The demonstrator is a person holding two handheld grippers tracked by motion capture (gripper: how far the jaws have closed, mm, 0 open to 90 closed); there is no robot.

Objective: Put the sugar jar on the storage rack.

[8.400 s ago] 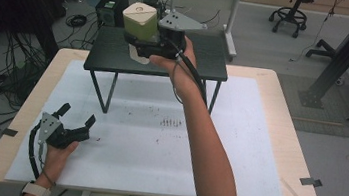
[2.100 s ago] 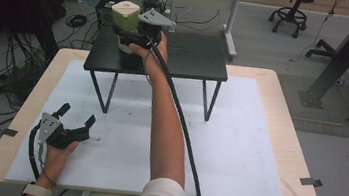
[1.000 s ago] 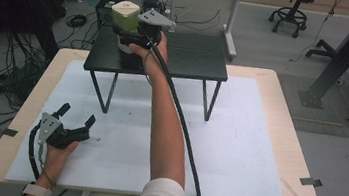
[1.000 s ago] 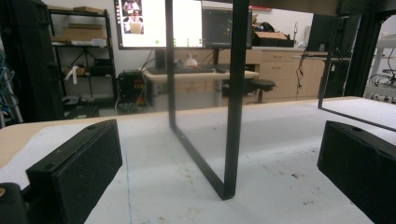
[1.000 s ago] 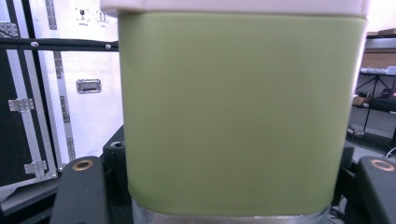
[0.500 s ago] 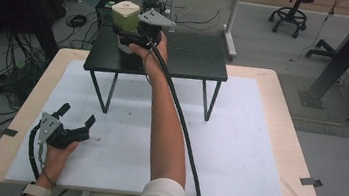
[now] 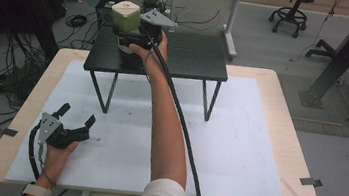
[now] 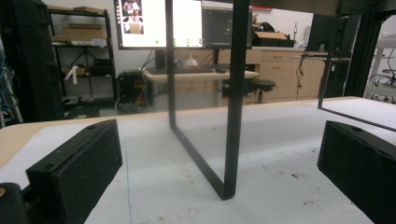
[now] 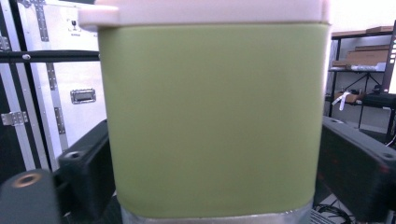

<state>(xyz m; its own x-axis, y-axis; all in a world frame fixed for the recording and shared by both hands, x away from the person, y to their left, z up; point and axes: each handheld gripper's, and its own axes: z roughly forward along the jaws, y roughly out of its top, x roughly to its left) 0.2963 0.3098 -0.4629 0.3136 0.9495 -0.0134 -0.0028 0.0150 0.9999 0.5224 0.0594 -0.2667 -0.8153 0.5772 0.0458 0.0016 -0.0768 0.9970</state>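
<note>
A green container with a cream lid [image 7: 124,15] stands at the back left corner of a small black stand [image 7: 193,55]. My right gripper [image 7: 125,42] reaches around its lower part. In the right gripper view the container [image 9: 215,116] sits between the jaws of the right gripper [image 9: 219,154]. Those jaws have just been opening and stand beside its walls. My left gripper [image 7: 77,115] rests on the white mat [image 7: 237,146] near the front left, open with nothing between its jaws. In the left gripper view the left gripper [image 8: 219,158] faces a black leg of the stand [image 8: 233,93].
The stand's thin legs [image 7: 108,95] rise from the mat between my two hands. The right gripper's cable [image 7: 179,124] runs along the forearm. Behind the table are cables on the floor, a desk and a rolling chair.
Since the oldest frame the right hand has carried the container left and farther back over the stand. Over the last second nothing has visibly moved.
</note>
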